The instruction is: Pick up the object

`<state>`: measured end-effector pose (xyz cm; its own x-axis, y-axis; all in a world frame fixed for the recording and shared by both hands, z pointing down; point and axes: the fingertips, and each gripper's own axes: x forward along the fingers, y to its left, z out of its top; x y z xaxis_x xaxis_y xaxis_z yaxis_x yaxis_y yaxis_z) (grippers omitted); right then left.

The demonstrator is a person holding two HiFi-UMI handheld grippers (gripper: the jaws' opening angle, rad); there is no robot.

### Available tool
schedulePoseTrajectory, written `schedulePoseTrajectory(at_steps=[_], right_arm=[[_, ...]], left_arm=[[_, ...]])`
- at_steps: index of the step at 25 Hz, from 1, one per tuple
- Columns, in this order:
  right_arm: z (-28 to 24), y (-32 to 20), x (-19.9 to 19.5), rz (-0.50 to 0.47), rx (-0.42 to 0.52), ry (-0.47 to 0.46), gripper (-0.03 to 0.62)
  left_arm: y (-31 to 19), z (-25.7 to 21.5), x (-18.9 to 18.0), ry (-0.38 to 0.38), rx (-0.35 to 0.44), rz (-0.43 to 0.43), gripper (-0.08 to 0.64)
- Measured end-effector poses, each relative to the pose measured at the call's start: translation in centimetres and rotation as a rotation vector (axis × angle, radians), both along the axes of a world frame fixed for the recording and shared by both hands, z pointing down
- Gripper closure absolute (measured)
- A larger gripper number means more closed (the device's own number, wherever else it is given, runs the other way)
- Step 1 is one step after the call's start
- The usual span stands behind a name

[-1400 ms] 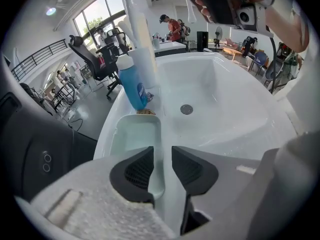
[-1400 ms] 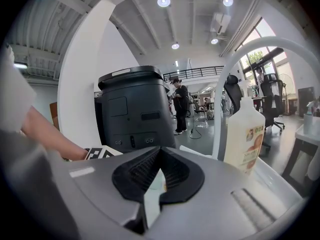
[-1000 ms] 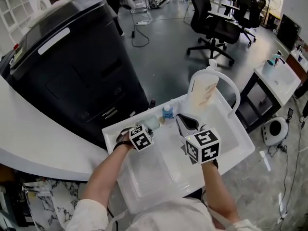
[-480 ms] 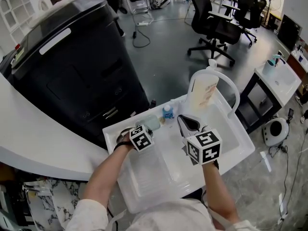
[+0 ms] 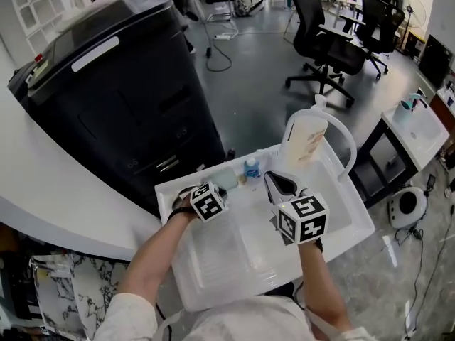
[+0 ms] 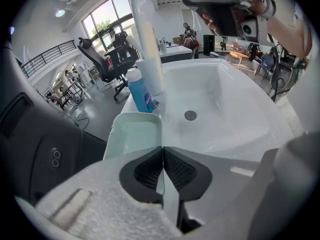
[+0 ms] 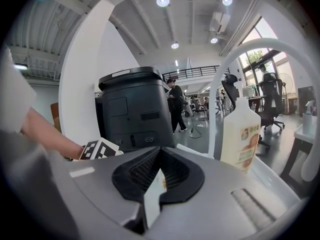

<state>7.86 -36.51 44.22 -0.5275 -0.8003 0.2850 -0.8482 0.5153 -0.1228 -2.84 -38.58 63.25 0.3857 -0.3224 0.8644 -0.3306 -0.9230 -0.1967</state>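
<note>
A pale green dish [image 5: 226,179] [image 6: 135,134] lies on the sink's back ledge, next to a small blue bottle [image 5: 250,166] [image 6: 141,91]. My left gripper [image 5: 216,190] [image 6: 162,151] is shut on the dish's near rim, and a thin strip of that rim shows between the pads. My right gripper [image 5: 274,181] [image 7: 160,151] hangs over the basin, shut, with nothing held. It points towards the faucet and the soap bottle. It also shows at the top of the left gripper view [image 6: 225,4].
The white sink [image 5: 341,215] [image 6: 215,99] has a drain [image 6: 190,115], an arched white faucet [image 5: 344,130] [image 7: 220,84] and a tall soap bottle [image 5: 306,137] [image 7: 241,134] at its back. A large black cabinet [image 5: 121,98] stands behind it. Office chairs [image 5: 334,41] stand on the floor beyond.
The head view has shifted slightly. Both grippers stay in the same places over the sink.
</note>
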Motion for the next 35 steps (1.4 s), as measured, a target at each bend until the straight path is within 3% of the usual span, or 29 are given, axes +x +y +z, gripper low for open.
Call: schedulePoseTrajectory(at_steps=[23,35], right_arm=[[-3.7,-0.2,-1.1,-0.14,0.07,0.014,0.588],[-5.4,-0.8,-1.0,-0.188,0.102,0.01,0.588]], left_arm=[[-0.5,-8.4,-0.8,0.126,0.174,-0.188,0.549],[-0.8,-14.5,-0.2,0.254,0.303,-0.281,0.549]])
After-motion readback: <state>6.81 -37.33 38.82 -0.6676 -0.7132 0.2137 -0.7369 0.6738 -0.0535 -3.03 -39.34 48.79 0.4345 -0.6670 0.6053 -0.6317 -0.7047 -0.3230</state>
